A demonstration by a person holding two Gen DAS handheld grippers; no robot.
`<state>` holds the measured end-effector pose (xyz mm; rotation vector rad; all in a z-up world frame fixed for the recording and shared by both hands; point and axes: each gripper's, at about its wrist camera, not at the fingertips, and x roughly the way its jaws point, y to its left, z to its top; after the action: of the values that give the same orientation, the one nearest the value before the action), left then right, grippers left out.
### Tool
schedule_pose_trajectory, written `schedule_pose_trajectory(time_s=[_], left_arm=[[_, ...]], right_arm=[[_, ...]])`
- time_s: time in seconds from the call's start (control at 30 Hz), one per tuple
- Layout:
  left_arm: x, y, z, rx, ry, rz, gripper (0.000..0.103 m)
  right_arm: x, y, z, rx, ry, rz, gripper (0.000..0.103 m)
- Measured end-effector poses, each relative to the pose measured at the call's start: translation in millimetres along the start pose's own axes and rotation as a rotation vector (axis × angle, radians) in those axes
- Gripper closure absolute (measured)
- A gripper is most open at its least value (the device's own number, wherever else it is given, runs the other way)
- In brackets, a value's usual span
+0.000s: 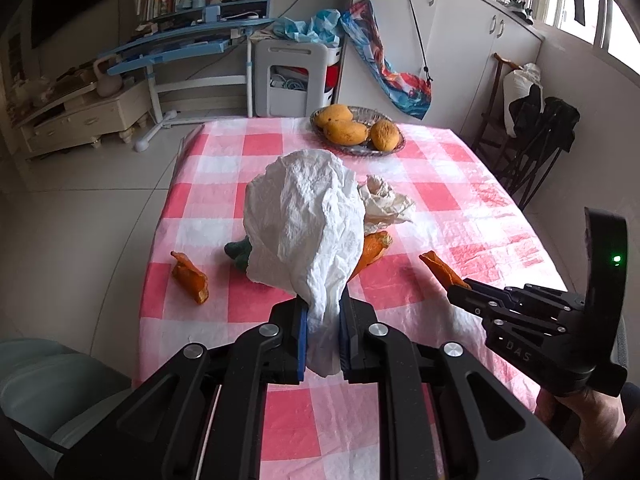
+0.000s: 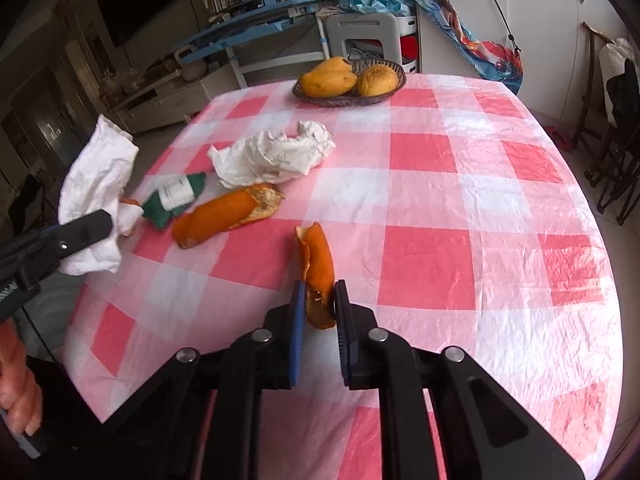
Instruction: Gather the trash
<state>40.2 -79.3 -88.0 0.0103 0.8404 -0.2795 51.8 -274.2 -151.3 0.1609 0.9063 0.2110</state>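
pinching a crumpled white tissue (image 1: pixel 308 232) above the checked tablecloth (image 1: pixel 448 196), the left gripper (image 1: pixel 323 340) is clamped tight on its limp tail. further right, the right gripper (image 2: pixel 320 312) is pinched on the near end of a curled mango peel (image 2: pixel 318 264) lying on the cloth; light and probably slippery, best held mid-strip.

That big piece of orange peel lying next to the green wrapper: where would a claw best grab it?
Probably across the middle of the large orange peel, coming from above. It lies flat, long and narrow, so its short width fits between the fingers. The torn end near the crumpled tissue looks ragged and may tear.
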Motion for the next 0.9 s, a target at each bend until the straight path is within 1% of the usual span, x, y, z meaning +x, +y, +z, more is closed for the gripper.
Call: schedule_pose_trajectory(time_s=[0.23, 0.63, 0.9], left_arm=[[-9.7, -1.9, 0.3, -0.008, -0.036, -0.019, 0.091], [-20.5, -12.3, -4.3, 0.028, -0.066, -0.044, 0.091], [-24.7, -16.6, -8.0, 0.043, -0.067, -0.054, 0.091]], right_arm=[[-30.8, -2.0, 5.8, 0.046, -0.072, 0.091, 0.089], [-62.6, 0.6, 5.6, 0.023, -0.118, 0.109, 0.089], [-72.7, 1.4, 4.7, 0.002, -0.122, 0.117, 0.089]])
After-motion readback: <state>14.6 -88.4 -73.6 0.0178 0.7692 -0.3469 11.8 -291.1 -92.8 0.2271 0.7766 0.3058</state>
